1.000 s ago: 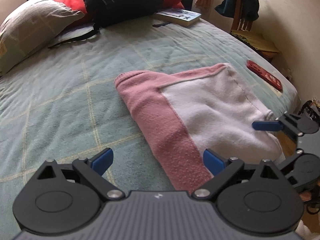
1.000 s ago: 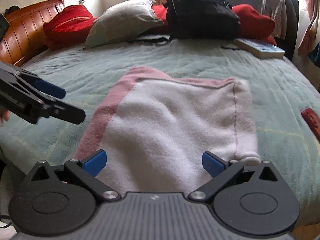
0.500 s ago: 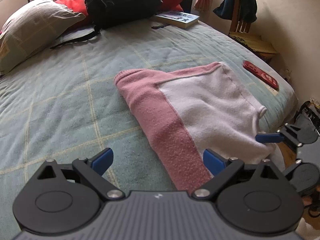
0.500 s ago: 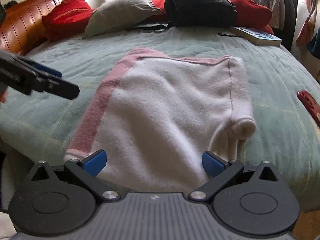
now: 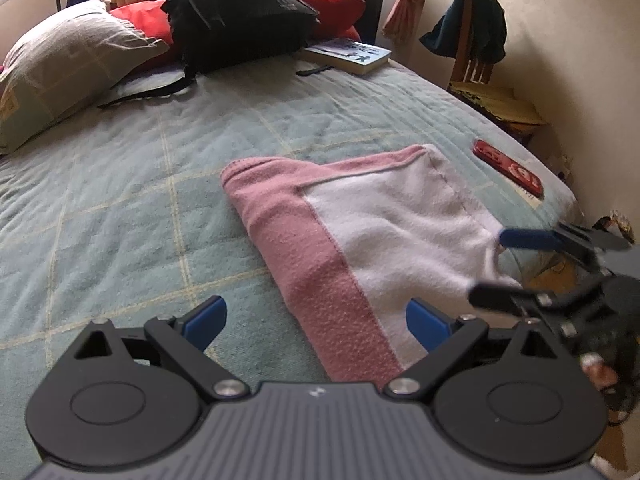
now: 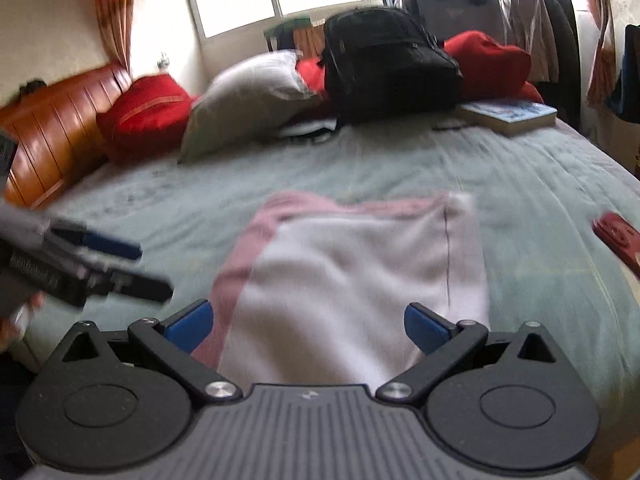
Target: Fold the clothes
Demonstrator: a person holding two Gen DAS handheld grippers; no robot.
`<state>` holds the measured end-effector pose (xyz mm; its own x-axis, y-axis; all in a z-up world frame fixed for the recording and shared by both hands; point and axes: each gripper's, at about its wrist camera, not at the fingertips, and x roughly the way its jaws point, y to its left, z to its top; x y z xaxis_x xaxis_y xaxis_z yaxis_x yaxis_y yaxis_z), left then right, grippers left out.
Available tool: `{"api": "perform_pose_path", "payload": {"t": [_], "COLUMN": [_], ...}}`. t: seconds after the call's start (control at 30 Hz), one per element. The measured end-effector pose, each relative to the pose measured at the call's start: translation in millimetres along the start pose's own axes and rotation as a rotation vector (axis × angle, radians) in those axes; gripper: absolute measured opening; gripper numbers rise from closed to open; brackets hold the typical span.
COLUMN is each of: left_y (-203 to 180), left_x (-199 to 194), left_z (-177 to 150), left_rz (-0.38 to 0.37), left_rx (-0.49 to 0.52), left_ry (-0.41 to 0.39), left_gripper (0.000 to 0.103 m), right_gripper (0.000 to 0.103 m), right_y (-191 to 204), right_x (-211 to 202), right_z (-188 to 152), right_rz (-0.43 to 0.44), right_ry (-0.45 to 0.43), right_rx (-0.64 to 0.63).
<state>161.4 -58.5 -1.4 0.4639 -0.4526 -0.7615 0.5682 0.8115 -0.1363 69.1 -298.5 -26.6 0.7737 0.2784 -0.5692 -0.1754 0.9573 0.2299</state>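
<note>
**Folded pink and white garment at the near edge of the bed, both grippers empty**

The garment (image 5: 372, 240) lies folded on the green checked bedspread (image 5: 120, 208), filling the centre and lower right of the left wrist view. Its white panel faces up, with a pink band running along its left side and far edge. Its near end reaches the bed's edge at the bottom of the frame. In the right wrist view, which is blurred, the same garment (image 6: 360, 276) sits in the lower centre, with a dark seam line near its right side.

The left gripper (image 5: 316, 320) hangs over the garment's near pink edge, its jaws spread wide with nothing between them. The right gripper (image 5: 492, 264) enters at the right edge of the left wrist view, just beside the garment's near right corner; its jaws are apart and grip no cloth, though whether a tip touches the fabric I cannot tell. In its own view the right gripper (image 6: 308, 322) is likewise wide and empty above the near end of the garment.

Further out, a flat red object (image 5: 508, 168) lies on the bedspread to the right of the garment. At the top of the frame sit a grey pillow (image 5: 68, 64), a black backpack (image 5: 236, 12), a red cushion (image 5: 328, 4) and a book (image 5: 348, 54). A chair (image 5: 476, 52) draped with dark cloth stands in the upper right.
</note>
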Motion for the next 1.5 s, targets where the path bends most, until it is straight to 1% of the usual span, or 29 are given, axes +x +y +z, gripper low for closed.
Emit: {"api": "perform_pose_path", "payload": {"t": [0.07, 0.17, 0.23, 0.47, 0.57, 0.73, 0.87, 1.0, 1.17, 1.3, 1.43, 1.5], "left_y": [0, 1, 3, 2, 1, -1, -3, -3, -1, 1, 0, -2], "left_x": [1, 4, 7, 7, 5, 3, 5, 10, 17, 20, 29, 33], "left_z": [-1, -2, -1, 8, 10, 13, 14, 16, 19, 19, 20, 20], "left_rz": [-0.002, -0.006, 0.002, 0.02, 0.034, 0.056, 0.067, 0.068, 0.054, 0.028, 0.022, 0.014], "left_rx": [-0.002, -0.004, -0.004, 0.003, 0.003, 0.005, 0.016, 0.018, 0.006, -0.015, -0.026, -0.026], "left_ry": [0.004, 0.011, 0.02, 0.009, 0.002, 0.001, 0.008, 0.016, 0.012, -0.011, -0.002, 0.003], "left_gripper": [0.096, 0.096, 0.096, 0.096, 0.096, 0.096, 0.096, 0.096, 0.096, 0.096, 0.096, 0.096], "right_gripper": [0.103, 0.103, 0.103, 0.103, 0.103, 0.103, 0.103, 0.103, 0.103, 0.103, 0.103, 0.103], "right_y": [-11, -32, -37, -32, -32, -39, -47, -58, -71, -82, -94, -101], "right_x": [13, 31, 28, 19, 21, 38, 59, 71, 68, 50, 35, 29], "right_z": [2, -1, -2, 13, 23, 44, 52, 47, 45, 43, 39, 35], "right_rz": [-0.017, -0.046, -0.017, -0.007, 0.001, 0.006, -0.024, -0.036, -0.052, -0.006, -0.037, -0.021], "right_ry": [0.019, 0.1, 0.089, 0.059, 0.042, 0.003, 0.034, 0.054, 0.061, 0.039, 0.043, 0.045], "right_rx": [0.028, 0.123, 0.158, 0.143, 0.125, 0.094, 0.094, 0.106, 0.138, 0.18, 0.2, 0.217]}}
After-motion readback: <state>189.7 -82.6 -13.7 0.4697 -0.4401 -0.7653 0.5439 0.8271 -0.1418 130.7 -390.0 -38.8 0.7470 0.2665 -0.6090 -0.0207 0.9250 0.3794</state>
